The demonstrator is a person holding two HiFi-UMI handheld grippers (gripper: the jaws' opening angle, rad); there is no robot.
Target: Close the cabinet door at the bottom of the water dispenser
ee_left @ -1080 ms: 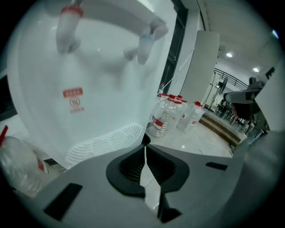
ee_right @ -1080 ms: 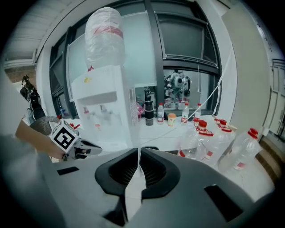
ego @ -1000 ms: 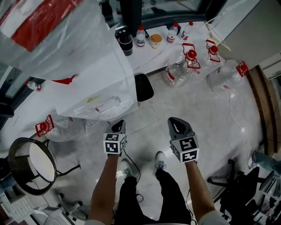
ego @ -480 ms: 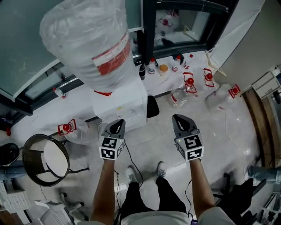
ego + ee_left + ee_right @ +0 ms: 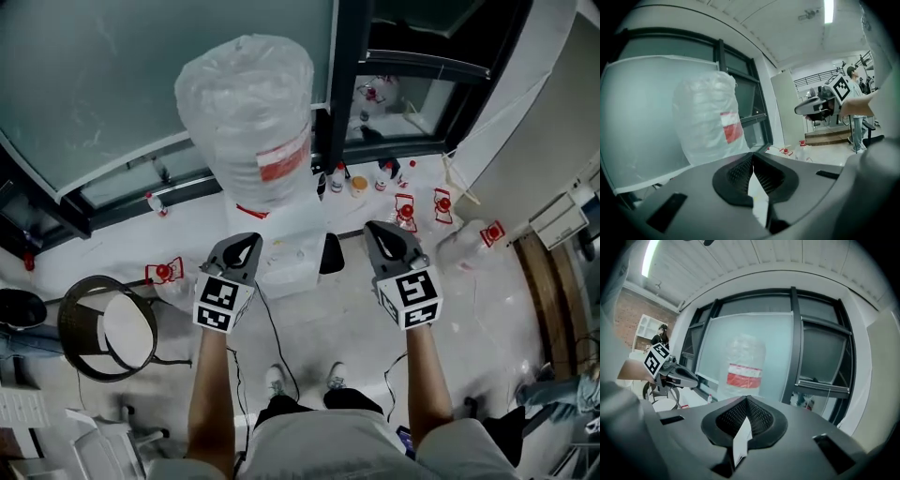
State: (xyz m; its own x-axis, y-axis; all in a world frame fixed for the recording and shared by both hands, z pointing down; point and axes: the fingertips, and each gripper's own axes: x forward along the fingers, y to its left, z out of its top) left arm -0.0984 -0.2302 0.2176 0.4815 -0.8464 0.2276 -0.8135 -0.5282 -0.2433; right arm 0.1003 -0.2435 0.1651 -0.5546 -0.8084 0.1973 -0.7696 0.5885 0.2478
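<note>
From above, the white water dispenser point(image 5: 286, 248) stands by the window with a big plastic-wrapped bottle point(image 5: 248, 122) on top. Its bottom cabinet door is hidden from this angle. My left gripper point(image 5: 241, 251) hangs high over the dispenser's front left, jaws together and empty. My right gripper point(image 5: 386, 240) is level with it to the right, also shut on nothing. The left gripper view shows the closed tips point(image 5: 752, 157), the bottle point(image 5: 710, 122) and the right gripper point(image 5: 820, 103). The right gripper view shows its closed tips point(image 5: 746, 399) and the bottle point(image 5: 746, 366).
A round black wire-framed stool point(image 5: 108, 328) stands at the left. Empty water jugs with red caps point(image 5: 464, 239) lie on the floor at the right. Small bottles point(image 5: 356, 183) line the window base. A dark flat object point(image 5: 330, 253) leans beside the dispenser.
Both grippers have risen a long way with the head camera. The dispenser and bottle now sit far below and smaller. Both jaws stayed together.
</note>
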